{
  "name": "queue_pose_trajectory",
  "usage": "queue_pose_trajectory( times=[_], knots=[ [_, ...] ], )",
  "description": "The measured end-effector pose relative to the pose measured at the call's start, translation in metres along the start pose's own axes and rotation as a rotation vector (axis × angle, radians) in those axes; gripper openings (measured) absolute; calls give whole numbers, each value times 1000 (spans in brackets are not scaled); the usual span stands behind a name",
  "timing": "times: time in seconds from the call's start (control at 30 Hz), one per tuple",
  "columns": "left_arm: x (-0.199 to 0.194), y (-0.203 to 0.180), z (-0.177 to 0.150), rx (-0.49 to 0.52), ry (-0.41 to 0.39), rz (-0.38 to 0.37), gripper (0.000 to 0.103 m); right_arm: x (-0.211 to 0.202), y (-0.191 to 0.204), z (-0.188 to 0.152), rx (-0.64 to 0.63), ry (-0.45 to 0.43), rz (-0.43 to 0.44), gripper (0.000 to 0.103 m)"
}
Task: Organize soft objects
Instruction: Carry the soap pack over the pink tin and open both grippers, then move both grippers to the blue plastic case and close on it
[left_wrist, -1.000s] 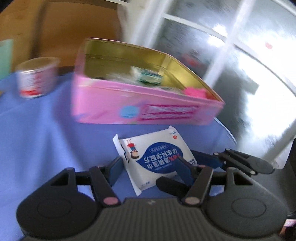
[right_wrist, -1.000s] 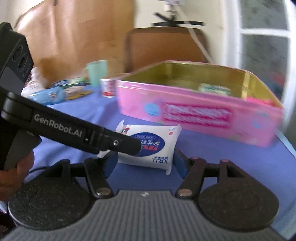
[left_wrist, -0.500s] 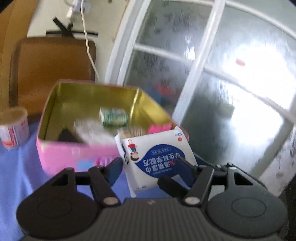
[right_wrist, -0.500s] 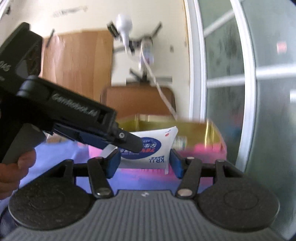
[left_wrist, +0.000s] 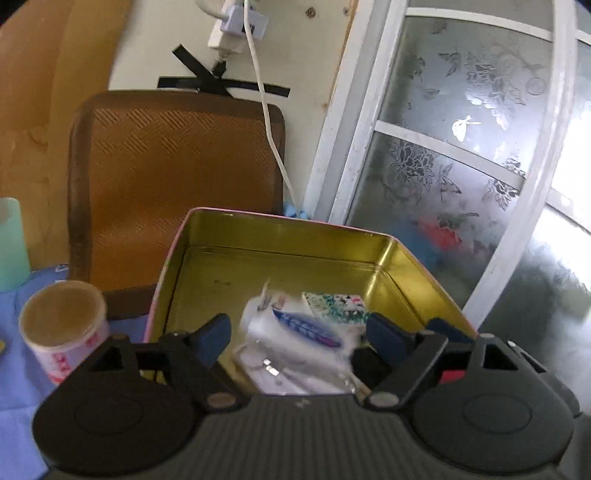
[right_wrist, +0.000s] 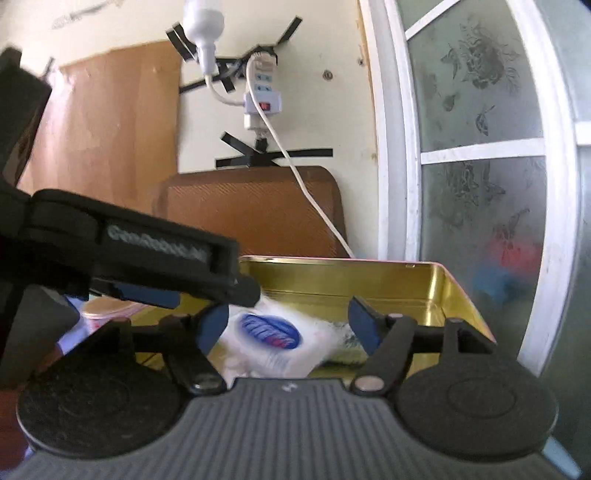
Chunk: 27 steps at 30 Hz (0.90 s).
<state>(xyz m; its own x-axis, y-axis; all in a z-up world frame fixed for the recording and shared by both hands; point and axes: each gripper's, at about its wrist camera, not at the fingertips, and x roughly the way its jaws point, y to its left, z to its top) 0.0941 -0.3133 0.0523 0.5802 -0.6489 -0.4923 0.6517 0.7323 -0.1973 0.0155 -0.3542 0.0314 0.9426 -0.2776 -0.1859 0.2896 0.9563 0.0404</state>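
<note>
A white packet with a blue label (left_wrist: 284, 343) shows blurred inside the open pink tin with a gold lining (left_wrist: 177, 258). It lies between the fingers of my left gripper (left_wrist: 299, 334), whose jaws are opening, with gaps on both sides of the packet. My right gripper (right_wrist: 287, 326) hangs over the same tin (right_wrist: 454, 291). Its jaws are opening too, and the packet (right_wrist: 273, 334) sits loose between them, well clear of the right pad. The left gripper's body (right_wrist: 147, 254) crosses the right wrist view. A green-patterned packet (left_wrist: 336, 306) lies deeper in the tin.
The tin stands on a blue cloth (left_wrist: 18, 387). Left of it stands a paper cup (left_wrist: 62, 321), and a teal cup (left_wrist: 11, 243) is further left. A brown chair back (left_wrist: 173, 177) rises behind the tin. A white cable (left_wrist: 273, 147) hangs down the wall beside a frosted window (left_wrist: 461, 166).
Both grippers lifted the packet off the blue cloth and carried it over the tin. Their jaws have since widened, and the packet has slipped free down into the tin.
</note>
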Motion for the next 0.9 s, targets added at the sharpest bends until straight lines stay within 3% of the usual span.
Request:
queue_pose_trajectory(
  times=[0.07, 0.2, 0.4, 0.5, 0.57, 0.7, 0.73, 0.8, 0.9],
  knots=[
    [-9, 4, -7, 25, -22, 24, 87, -13, 5, -10, -7, 4, -7, 73],
    [-29, 16, -14, -18, -42, -12, 87, -36, 13, -18, 43, -1, 23, 72],
    [-79, 51, -28, -77, -130, 18, 90, -42, 39, 1, -14, -72, 67, 74],
    [-121, 97, -46, -175, -184, 95, 91, -47, 52, 12, -15, -101, 143, 99],
    [-141, 129, -59, -225, -194, 185, 92, -48, 63, 15, 2, -101, 222, 103],
    [-178, 192, -92, -236, -168, 474, 93, -33, 92, 23, 65, 8, 493, 103],
    [-186, 204, -100, -245, -158, 513, 93, -25, 103, 24, 74, 56, 556, 103],
    [-202, 223, -115, -289, -156, 545, 93, -10, 127, 25, 87, 144, 634, 103],
    [-223, 245, -126, -418, -219, 475, 95, 29, 163, 28, 88, 266, 656, 103]
  ],
)
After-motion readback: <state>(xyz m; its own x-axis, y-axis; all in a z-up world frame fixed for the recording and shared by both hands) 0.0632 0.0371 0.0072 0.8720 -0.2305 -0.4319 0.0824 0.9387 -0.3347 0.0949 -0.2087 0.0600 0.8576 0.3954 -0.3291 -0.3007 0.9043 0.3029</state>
